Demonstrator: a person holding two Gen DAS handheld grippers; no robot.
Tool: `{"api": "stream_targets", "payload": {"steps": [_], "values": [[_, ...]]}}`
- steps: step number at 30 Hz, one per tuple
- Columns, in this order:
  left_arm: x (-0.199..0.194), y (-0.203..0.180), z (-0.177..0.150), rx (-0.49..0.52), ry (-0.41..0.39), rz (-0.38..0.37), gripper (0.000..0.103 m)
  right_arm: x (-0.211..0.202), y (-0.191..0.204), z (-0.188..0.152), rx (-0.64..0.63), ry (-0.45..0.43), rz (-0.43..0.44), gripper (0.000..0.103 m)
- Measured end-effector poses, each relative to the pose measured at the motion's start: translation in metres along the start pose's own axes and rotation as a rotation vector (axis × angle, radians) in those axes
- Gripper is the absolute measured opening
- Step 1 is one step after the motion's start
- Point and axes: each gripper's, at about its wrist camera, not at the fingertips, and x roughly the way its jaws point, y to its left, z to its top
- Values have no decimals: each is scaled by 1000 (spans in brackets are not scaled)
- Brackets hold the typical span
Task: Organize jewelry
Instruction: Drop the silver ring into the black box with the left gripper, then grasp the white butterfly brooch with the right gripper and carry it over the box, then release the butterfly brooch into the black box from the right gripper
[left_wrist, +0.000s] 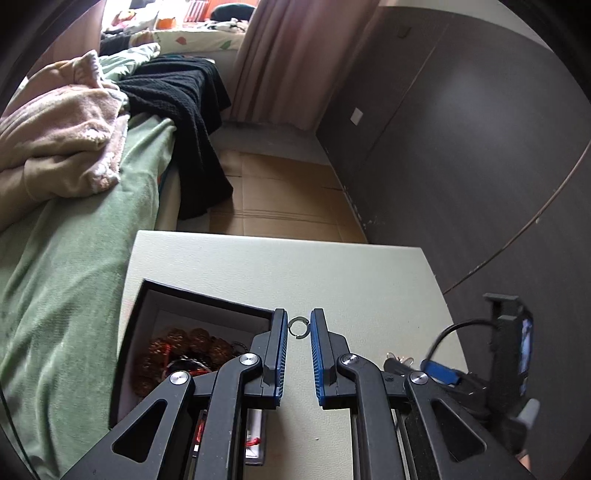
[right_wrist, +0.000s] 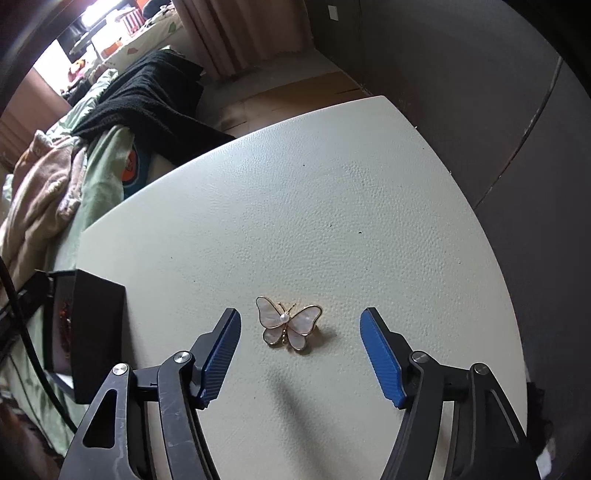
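Ring (left_wrist: 298, 327) sits pinched between left gripper (left_wrist: 299, 325) fingertips, apparently above the table (left_wrist: 332, 266), right of the black box (left_wrist: 192, 299). Right gripper (right_wrist: 300, 325), fingers spread, flanks the butterfly brooch (right_wrist: 287, 324).

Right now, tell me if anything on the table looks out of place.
Two pieces sit outside the black jewelry box: a butterfly brooch lies loose on the white table between the open right gripper, and a small ring sits pinched in the left gripper, not yet in the box.
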Motion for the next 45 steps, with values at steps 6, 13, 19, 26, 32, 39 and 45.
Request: {"api": "stream_targets", "payload": {"steps": [6,13,19,26,32,39,45], "values": [[-12,18,4,-38,-17,-2,13,6,22,-4,-86,-20,-163,46],[-21,32,-1,-52,2,23,13,-2,24,-10,-92,-15,-121,40],[-17,53,-9,-137,77,72,49,-24,21,-12,-46,-57,27,40],[-46,63,-15,-167,10,74,72,-52,25,-27,-30,-109,174,41],[-59,70,-20,-185,1,81,72,-76,44,-33,-53,-188,313,41],[-78,82,-22,-206,-30,77,72,-92,71,-35,-73,-248,455,41],[-94,89,-19,-209,-67,63,72,-89,101,-33,-89,-267,514,41]]}}
